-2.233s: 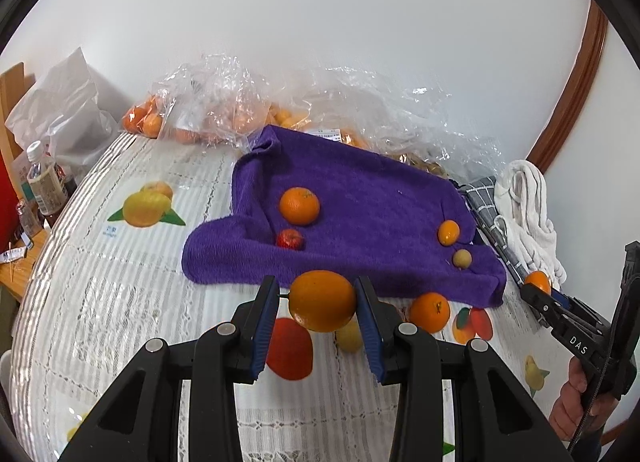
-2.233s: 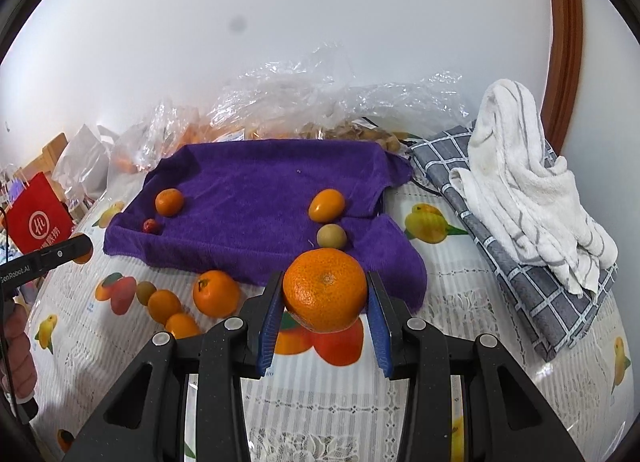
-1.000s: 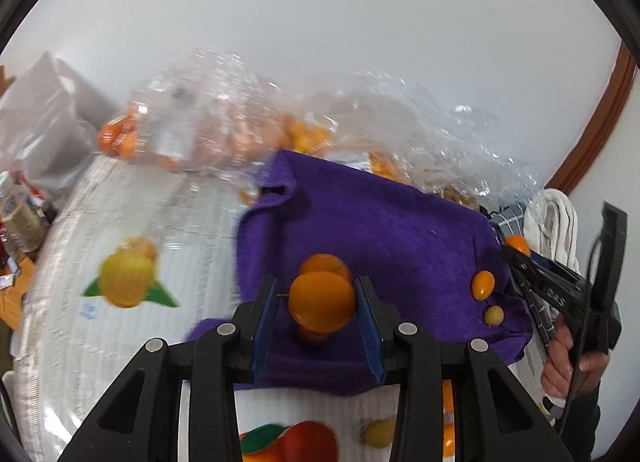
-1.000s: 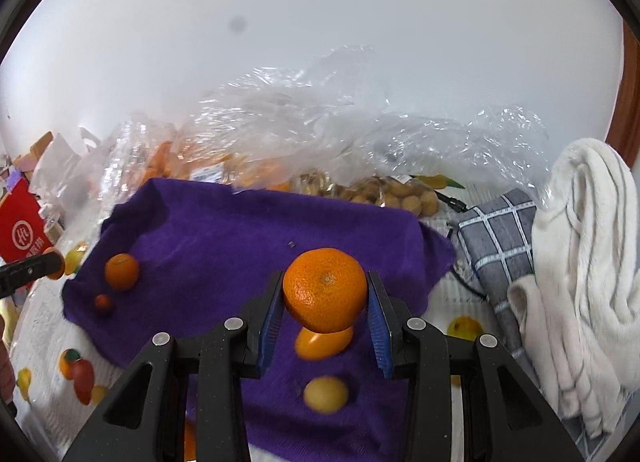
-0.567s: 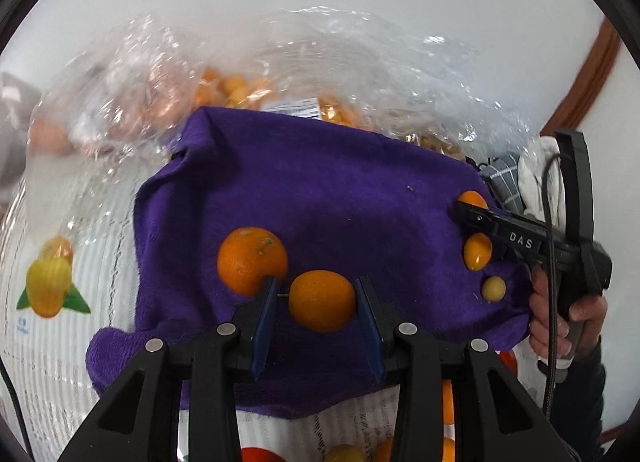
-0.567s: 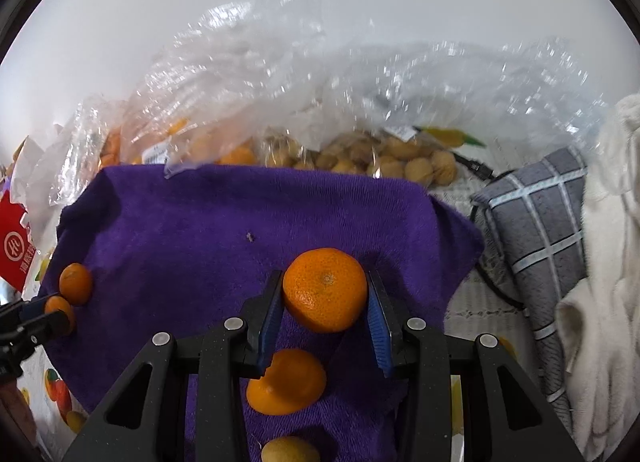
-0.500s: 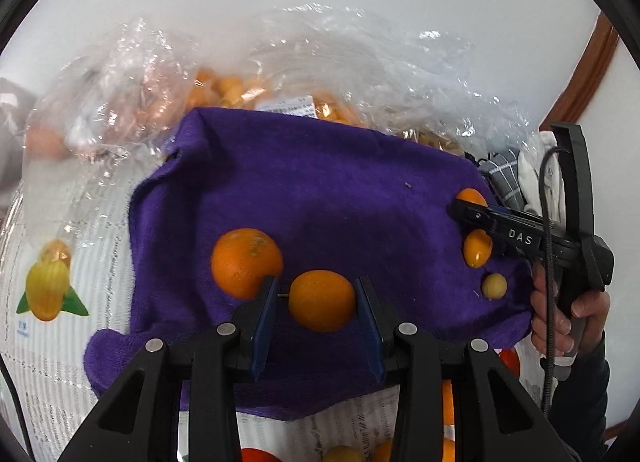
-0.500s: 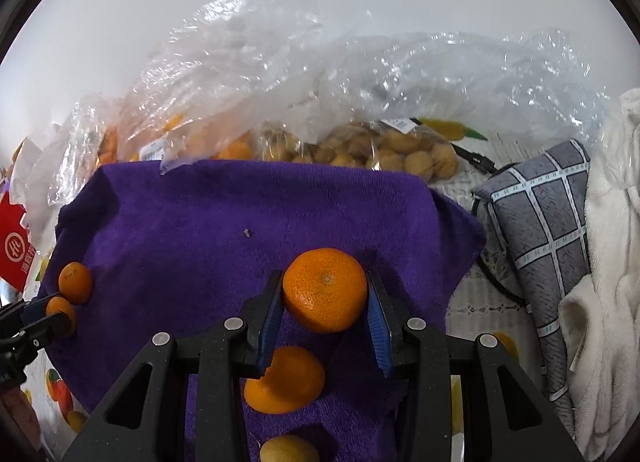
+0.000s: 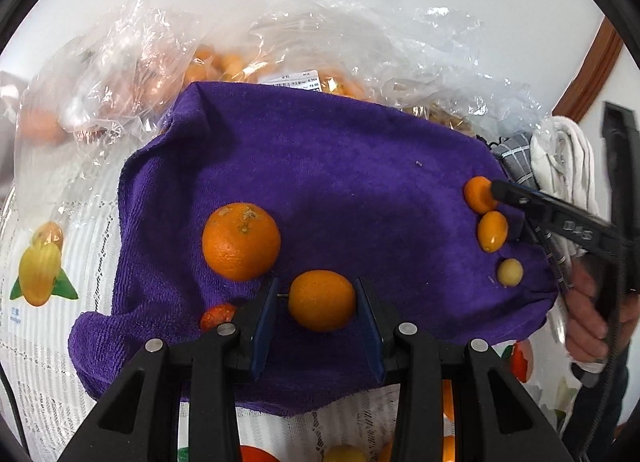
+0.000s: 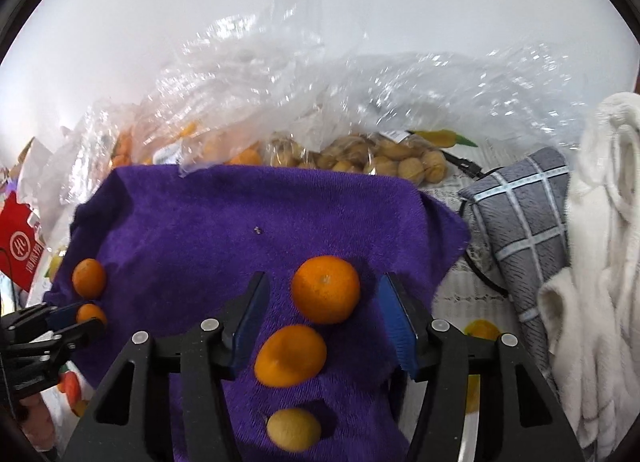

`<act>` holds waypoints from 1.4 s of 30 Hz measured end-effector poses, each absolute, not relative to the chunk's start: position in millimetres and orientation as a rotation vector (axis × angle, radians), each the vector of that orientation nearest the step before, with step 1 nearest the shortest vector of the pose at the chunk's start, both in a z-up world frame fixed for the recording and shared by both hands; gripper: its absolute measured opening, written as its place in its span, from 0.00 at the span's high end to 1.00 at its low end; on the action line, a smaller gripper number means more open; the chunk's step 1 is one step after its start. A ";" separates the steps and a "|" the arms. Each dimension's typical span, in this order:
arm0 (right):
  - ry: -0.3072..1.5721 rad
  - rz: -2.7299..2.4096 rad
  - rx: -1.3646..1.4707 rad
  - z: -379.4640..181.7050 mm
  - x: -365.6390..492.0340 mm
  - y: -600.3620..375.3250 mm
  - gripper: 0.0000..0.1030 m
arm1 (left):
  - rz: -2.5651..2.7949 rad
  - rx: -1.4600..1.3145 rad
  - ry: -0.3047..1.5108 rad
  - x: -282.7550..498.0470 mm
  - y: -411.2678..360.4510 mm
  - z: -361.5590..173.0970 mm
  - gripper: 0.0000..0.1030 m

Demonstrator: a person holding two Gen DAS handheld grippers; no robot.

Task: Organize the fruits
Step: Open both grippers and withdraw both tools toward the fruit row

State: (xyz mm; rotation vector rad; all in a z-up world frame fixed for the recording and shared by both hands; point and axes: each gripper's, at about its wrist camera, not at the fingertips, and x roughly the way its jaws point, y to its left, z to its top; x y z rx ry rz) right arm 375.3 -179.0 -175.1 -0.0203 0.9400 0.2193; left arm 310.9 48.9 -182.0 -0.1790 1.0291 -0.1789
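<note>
**Right gripper lets go of tangerine on purple towel; left one holds its fruit**

Right gripper (image 10: 324, 322) — its blue-padded jaws have just been opening and now stand apart, clear of the tangerine (image 10: 325, 288) on both sides. That tangerine sits on the purple towel (image 10: 224, 230), between the jaws but untouched by either pad. Just below it in the right wrist view lie an oval kumquat (image 10: 290, 356) and a small yellow fruit (image 10: 294, 429), also on the towel, in a rough line.

Left gripper (image 9: 318, 312) — narrow, pads pressed against both sides of a small orange (image 9: 322, 300), held above the towel's near part. Beside it a larger orange (image 9: 241, 241) rests on the cloth, with a small red fruit (image 9: 218, 316) at the towel's near edge, partly hidden by the left finger.

Behind the towel, clear plastic bags (image 10: 280, 102) hold more fruit. To the right lie a grey checked cloth (image 10: 524, 230) and a white towel (image 10: 600, 262). A hand (image 9: 588, 318) grips the right tool's handle, as seen from the left wrist.
</note>
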 end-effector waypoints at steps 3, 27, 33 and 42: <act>0.917 0.190 -0.019 -165.1 358.9 -182.6 0.45 | -0.168 -0.166 1.026 312.5 44.2 -183.3 0.64; 0.886 0.103 0.018 -147.0 221.9 -184.7 0.45 | -0.048 -0.199 0.899 204.5 99.7 -149.4 0.42; 0.893 0.147 0.029 -158.8 195.1 -174.0 0.54 | 0.021 -0.197 0.930 173.4 125.3 -170.8 0.42; 0.882 0.270 0.016 -171.9 183.9 -141.2 0.54 | 0.043 -0.171 0.951 148.0 130.1 -193.3 0.43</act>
